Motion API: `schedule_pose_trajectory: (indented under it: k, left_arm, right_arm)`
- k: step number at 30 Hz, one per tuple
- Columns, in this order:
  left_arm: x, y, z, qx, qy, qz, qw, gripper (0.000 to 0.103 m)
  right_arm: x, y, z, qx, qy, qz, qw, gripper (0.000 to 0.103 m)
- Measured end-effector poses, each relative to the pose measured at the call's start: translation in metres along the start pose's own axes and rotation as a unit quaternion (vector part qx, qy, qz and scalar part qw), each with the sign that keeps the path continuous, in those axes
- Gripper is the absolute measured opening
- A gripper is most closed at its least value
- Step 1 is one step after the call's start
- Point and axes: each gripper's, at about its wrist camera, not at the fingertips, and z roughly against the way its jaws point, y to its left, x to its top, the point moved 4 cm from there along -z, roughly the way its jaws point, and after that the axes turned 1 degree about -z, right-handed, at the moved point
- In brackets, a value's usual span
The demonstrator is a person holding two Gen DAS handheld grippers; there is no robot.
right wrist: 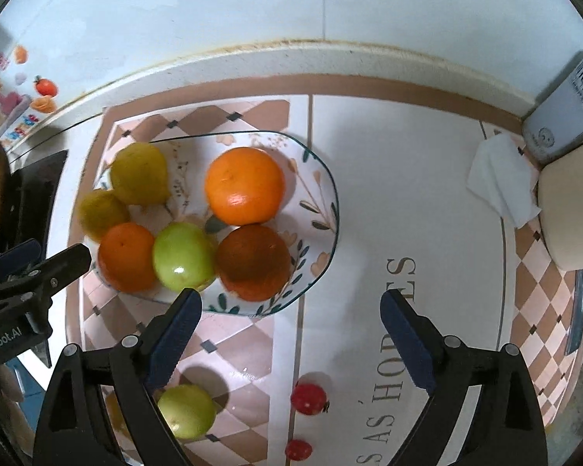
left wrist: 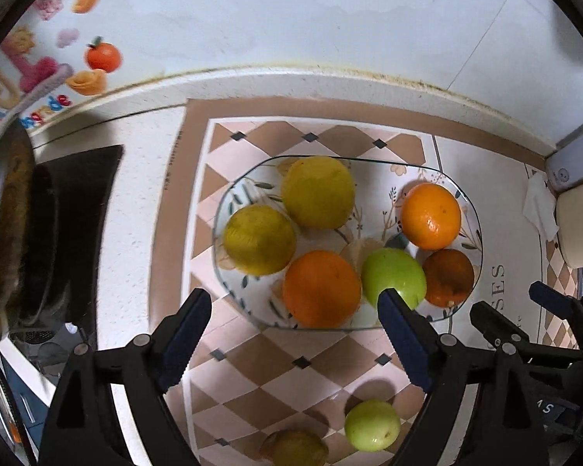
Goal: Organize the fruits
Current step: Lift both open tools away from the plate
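Six fruits fill the plate (left wrist: 471, 209) on the checked mat (left wrist: 252, 353) by the tiled wall. Both grippers — left (left wrist: 295, 316), right (right wrist: 291, 312) — hang wide open, empty. A loose green apple (left wrist: 372, 424) lies below the left jaws — nearer that hand; two red fruits (right wrist: 308, 399) nearer the right.

Plate (left wrist: 229, 202): oval, glass-rimmed, leaf pattern, flat on the mat. It holds six fruits. Two yellow citrus (left wrist: 318, 192) (left wrist: 259, 239) touch each other at the plate's far left. Three oranges: one (left wrist: 322, 289) at the near rim, a bright one (left wrist: 430, 216) at the far right, a darker one (left wrist: 449, 277) just below it. Green apple (left wrist: 393, 277) wedged between the oranges. Off the plate, nearer the camera: second green apple (left wrist: 372, 424), a yellowish fruit (left wrist: 295, 448), two small red fruits (right wrist: 309, 399) (right wrist: 298, 449).
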Motion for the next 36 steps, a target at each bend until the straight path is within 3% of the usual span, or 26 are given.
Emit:
schedule_pose_trajectory:
  k: [16,29,36]
  left_arm:
    - [-0.054,0.015,0.090,0.021,-0.111,-0.014,0.9935,0.088]
    - [-0.093,0.016,0.148,-0.002,-0.155,-0.008,0.9878,0.088]
    - [-0.101,0.019,0.165,0.000,-0.176,0.003,0.9844,0.087]
  right_arm:
    - [-0.048,0.009,0.090,0.015,-0.088,0.012,0.996,0.095]
    - [-0.087,0.021,0.172,0.023,-0.158,0.022,0.987,0.095]
    - [-0.099,0.021,0.196,0.037,-0.179,0.010,0.983,0.095]
